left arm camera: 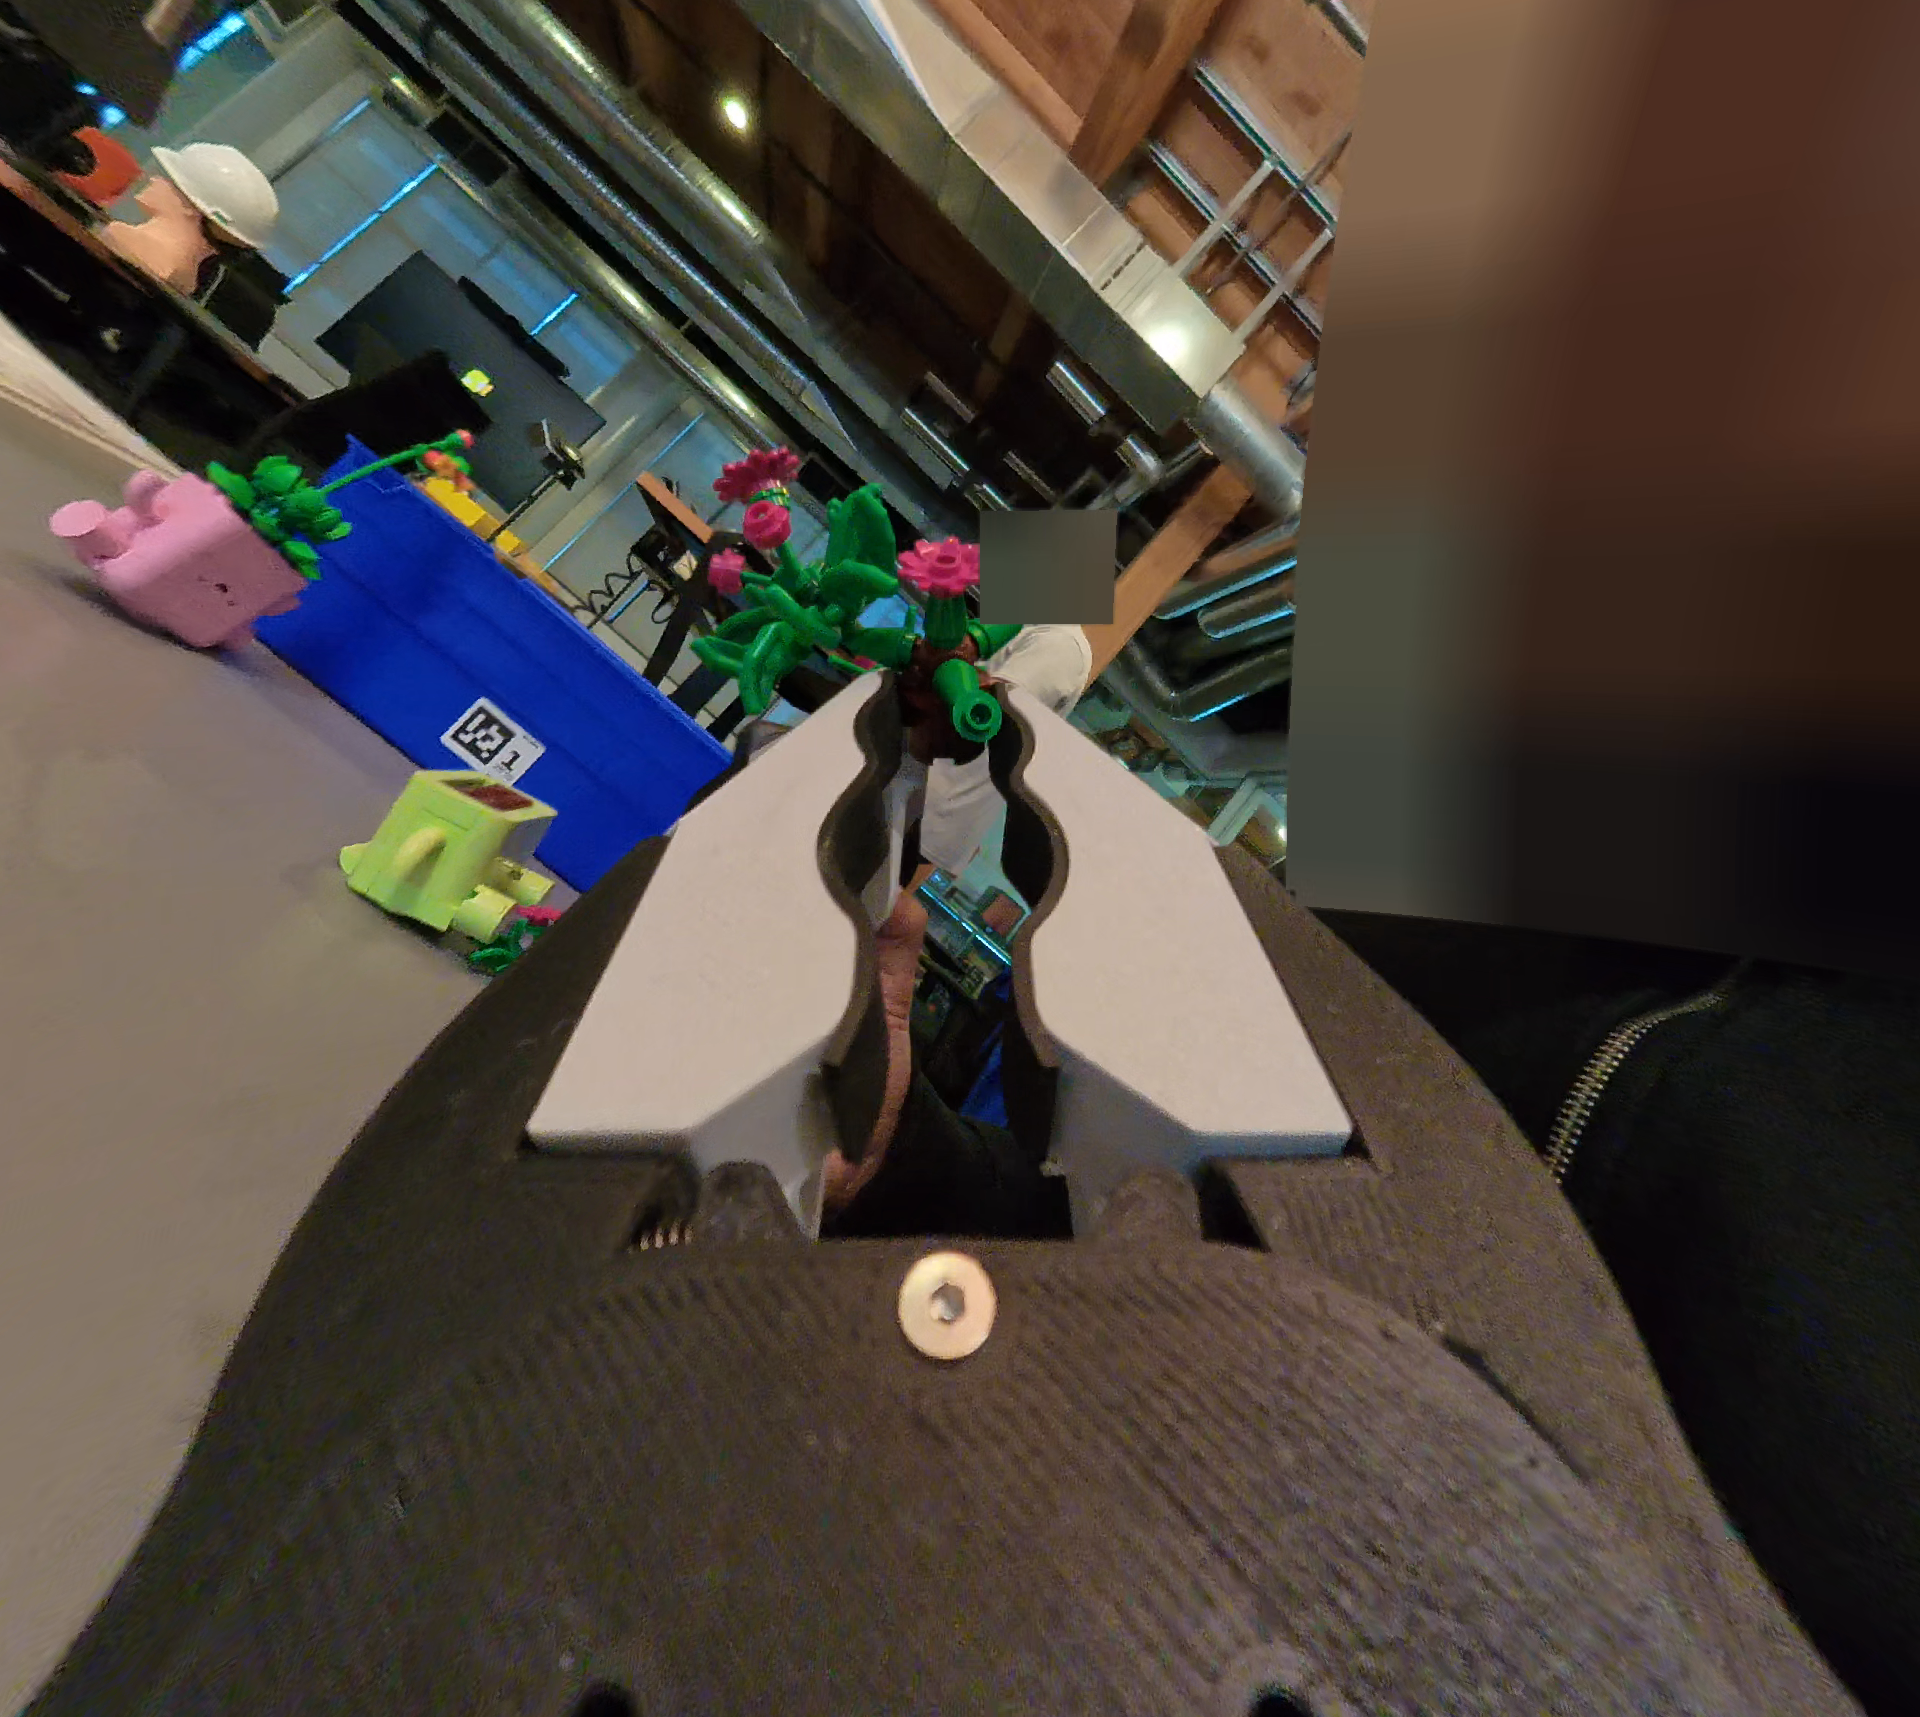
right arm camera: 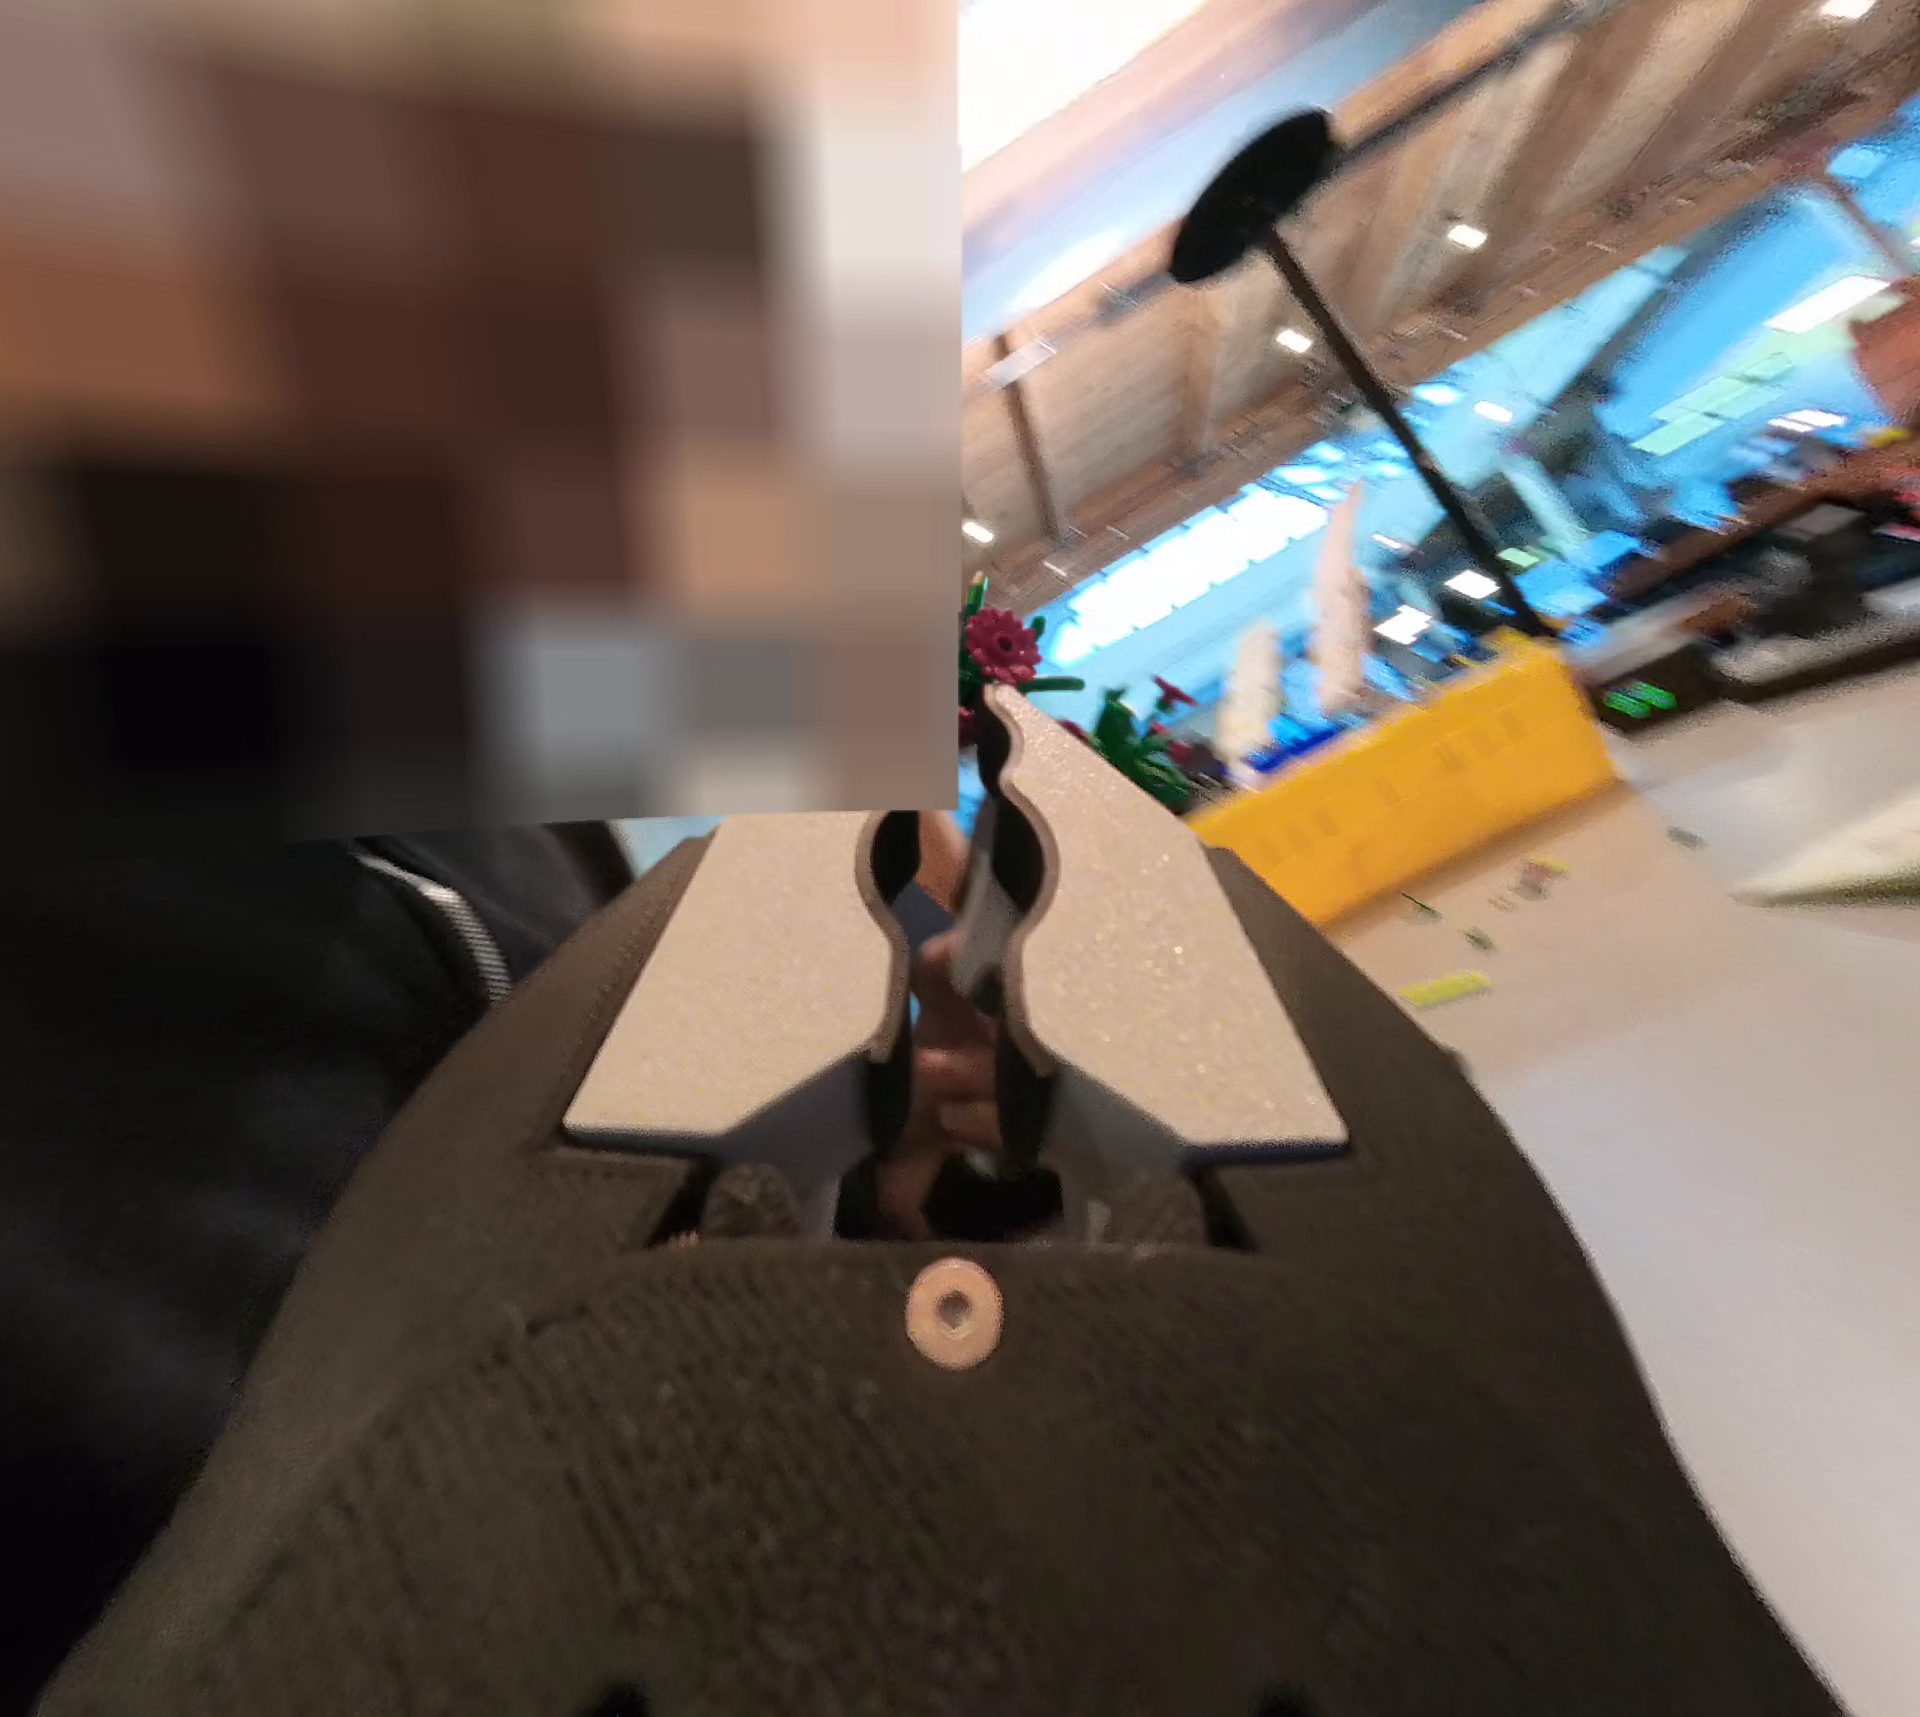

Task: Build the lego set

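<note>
At the tips of the left gripper (left arm camera: 943,701) sits a lego plant (left arm camera: 831,587), raised off the grey table (left arm camera: 156,940) and pointed up toward the ceiling ducts. Its 2 fingers (left arm camera: 727,919) are nearly together and clamp the plant's brown base, with green leaves fanning out to the left above the tips. 4 magenta flowers show on this plant: 3 in a cluster at upper left and 1 just above the tips.

Farther left on the table lie 2 lego pots, both tipped over: a pink pot (left arm camera: 187,555) with green sprigs and 1 long stem, and a lime pot (left arm camera: 447,846) nearer the gripper, with a small flower sprig beside it. A blue bin (left arm camera: 468,628) stands between and behind them.

From the right wrist view, blurred by motion, the right gripper (right arm camera: 987,711) is also tilted upward, its fingers close together; a mosaic patch covers the left tip, so I cannot tell whether it grips anything. 1 magenta flower (right arm camera: 1000,644) shows just above the tips. A yellow bin (right arm camera: 1434,774) stands on the table to the right, with small loose pieces (right arm camera: 1444,987) scattered near it.
</note>
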The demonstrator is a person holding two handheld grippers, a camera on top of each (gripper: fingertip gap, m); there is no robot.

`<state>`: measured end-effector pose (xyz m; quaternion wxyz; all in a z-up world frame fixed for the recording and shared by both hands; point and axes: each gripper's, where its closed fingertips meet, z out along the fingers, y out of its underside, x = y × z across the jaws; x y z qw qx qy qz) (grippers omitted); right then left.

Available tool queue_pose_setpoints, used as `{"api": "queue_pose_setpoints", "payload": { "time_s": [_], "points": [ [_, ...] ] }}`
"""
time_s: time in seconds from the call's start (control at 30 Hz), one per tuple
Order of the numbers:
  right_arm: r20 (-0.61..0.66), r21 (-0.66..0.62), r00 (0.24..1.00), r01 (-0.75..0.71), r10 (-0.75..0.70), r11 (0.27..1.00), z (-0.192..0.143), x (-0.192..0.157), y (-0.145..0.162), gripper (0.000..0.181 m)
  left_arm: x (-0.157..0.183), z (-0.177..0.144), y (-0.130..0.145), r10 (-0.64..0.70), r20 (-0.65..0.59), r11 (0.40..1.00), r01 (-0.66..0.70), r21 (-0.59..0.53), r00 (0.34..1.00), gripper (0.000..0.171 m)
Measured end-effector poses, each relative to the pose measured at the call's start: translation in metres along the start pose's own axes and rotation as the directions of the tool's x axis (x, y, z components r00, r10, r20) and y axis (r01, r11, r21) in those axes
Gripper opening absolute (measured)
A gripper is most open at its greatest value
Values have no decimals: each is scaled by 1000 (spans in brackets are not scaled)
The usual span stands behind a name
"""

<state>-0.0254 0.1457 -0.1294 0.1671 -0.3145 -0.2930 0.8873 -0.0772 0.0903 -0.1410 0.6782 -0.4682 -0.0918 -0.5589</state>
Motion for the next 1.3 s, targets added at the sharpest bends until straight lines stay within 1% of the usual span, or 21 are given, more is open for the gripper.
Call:
{"api": "queue_pose_setpoints", "payload": {
  "time_s": [0.03,0.13,0.23,0.3,0.37,0.53,1.0,1.3],
  "points": [
    [-32,-25,999,26,-27,999,1,3,4,4,-3,-1,0,-1,12,1000,1,-1,1000,13],
    [-118,-141,983,126,-143,982,7,11,20,4,-3,-1,3,28,25,999,-28,-22,999,13],
    [-178,-280,945,220,-276,934,11,18,38,4,-4,0,6,66,34,997,-65,-48,997,13],
    [-176,-333,928,257,-327,907,13,18,46,4,-4,-1,6,63,28,997,-62,-41,998,12],
    [-184,-358,917,273,-354,893,12,19,48,4,-7,-3,5,51,28,998,-50,-30,998,12],
    [-209,-351,913,264,-350,898,9,22,43,4,-12,-5,5,36,33,999,-36,-22,999,12],
    [-247,-337,913,233,-325,912,7,27,40,4,-11,-6,4,18,4,1000,-18,-13,1000,12],
    [-260,-297,919,216,-297,930,3,28,31,4,-2,-11,-3,-46,-103,998,49,29,994,13]
  ]
}}
